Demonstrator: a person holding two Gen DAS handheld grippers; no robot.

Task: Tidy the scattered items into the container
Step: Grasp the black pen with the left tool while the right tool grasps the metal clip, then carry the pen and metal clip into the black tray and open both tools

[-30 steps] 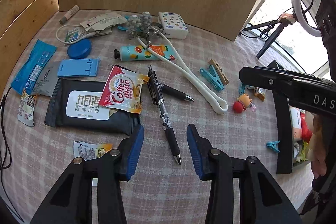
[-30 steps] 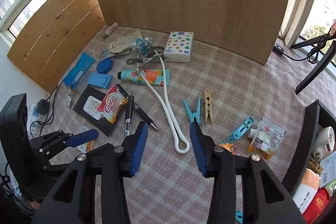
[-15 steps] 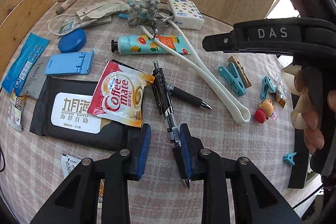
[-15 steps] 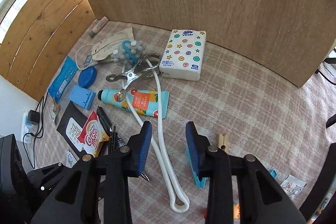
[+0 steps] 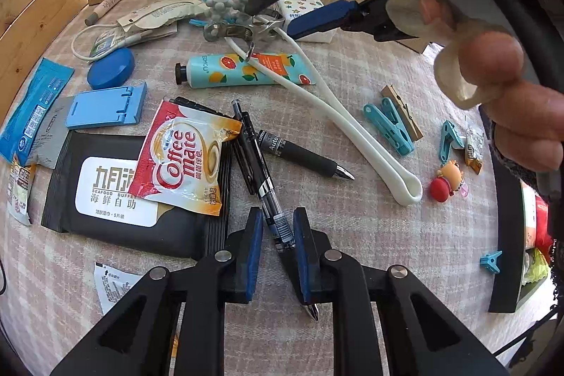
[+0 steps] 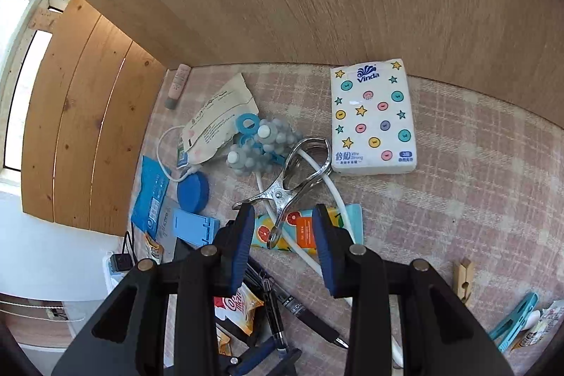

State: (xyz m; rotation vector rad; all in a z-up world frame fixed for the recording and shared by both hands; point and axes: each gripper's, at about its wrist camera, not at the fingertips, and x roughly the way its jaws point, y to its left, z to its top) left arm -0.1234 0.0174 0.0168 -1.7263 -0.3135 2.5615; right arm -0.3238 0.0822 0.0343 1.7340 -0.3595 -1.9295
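The black click pen w/ a clear barrel and chrome band (image 5: 262,180) lay on the pink plaid cloth (image 5: 352,235), its lower barrel passing between the left gripper's (image 5: 276,235) blue pads, tip poking out past the right-hand pad toward the camera. The jaws had just been closing around it; the right-hand pad looked to be against the barrel, but a sliver of cloth showed by the left-hand one, so not yet clamped as far as I could tell. The pen ran at an angle across the gap, not square to the pads.

Handling, my guess: light, stiff, smooth plastic, so apt to roll or swivel if pinched off-centre. Best taken on the ribbed grip section near the tip, where it already sat; moderate squeeze, no crush risk.

Just beyond the fingertips its upper end crossed a second black pen w/ a rubber grip (image 5: 306,157), and the clip end lay against the red-and-white Coffee-mate sachet (image 5: 183,164) on a black wet-wipe pack (image 5: 116,203). A lift might drag those.

Further out, the right gripper (image 6: 283,235) hung w/ fingers apart and nothing between the pads, over the orange-print hand-cream tube (image 6: 306,229) and the shiny metal clamp (image 6: 292,178) on a white silicone loop (image 5: 352,118). The star-print tissue pack (image 6: 372,118) sat beyond its right finger. The black container's wall (image 5: 507,242) stood well right of the left fingers.
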